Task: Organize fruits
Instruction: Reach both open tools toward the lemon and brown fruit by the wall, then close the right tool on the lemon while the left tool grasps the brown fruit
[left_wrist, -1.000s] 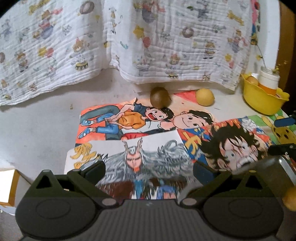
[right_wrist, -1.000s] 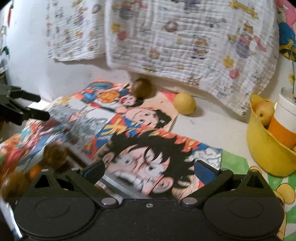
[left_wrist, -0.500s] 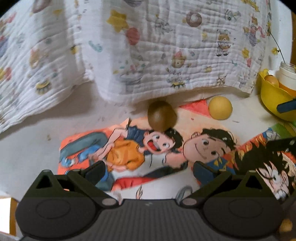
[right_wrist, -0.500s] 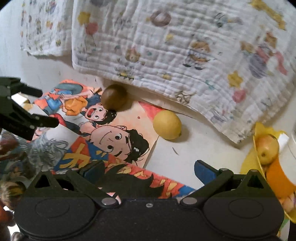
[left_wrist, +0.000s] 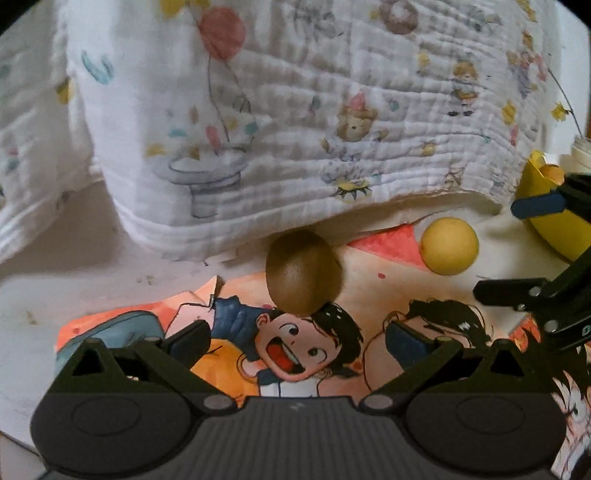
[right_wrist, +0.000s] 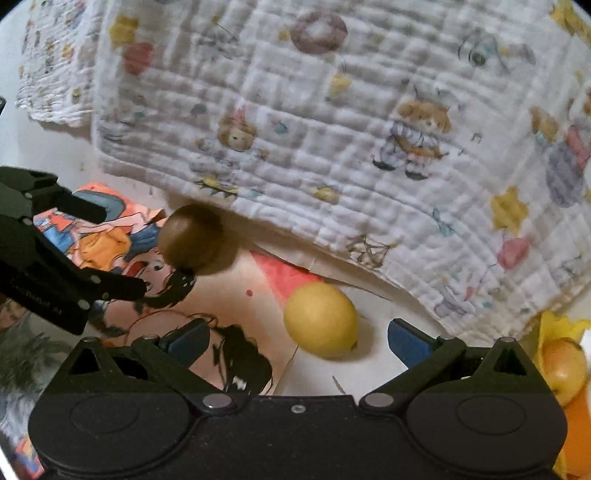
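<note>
Brown kiwi (left_wrist: 303, 274) sits on the cartoon poster (left_wrist: 373, 280) straight ahead of the left gripper (left_wrist: 299, 338), jaws wide and empty; it's soft, so squeeze the middle gently. From the right wrist, the lemon (right_wrist: 320, 320) lies between the right gripper (right_wrist: 297, 338)'s spread, empty fingers, firm and rolly.

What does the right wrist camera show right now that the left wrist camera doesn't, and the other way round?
Only the right wrist view shows the apple in the yellow bowl, and the left gripper from the side, open near the kiwi.

Only the left wrist view shows the right gripper from the side, open, reaching toward the lemon.

Both show the kiwi, the lemon, the cartoon posters beneath them, the printed muslin cloth hanging behind, and the yellow bowl at the right edge.
</note>
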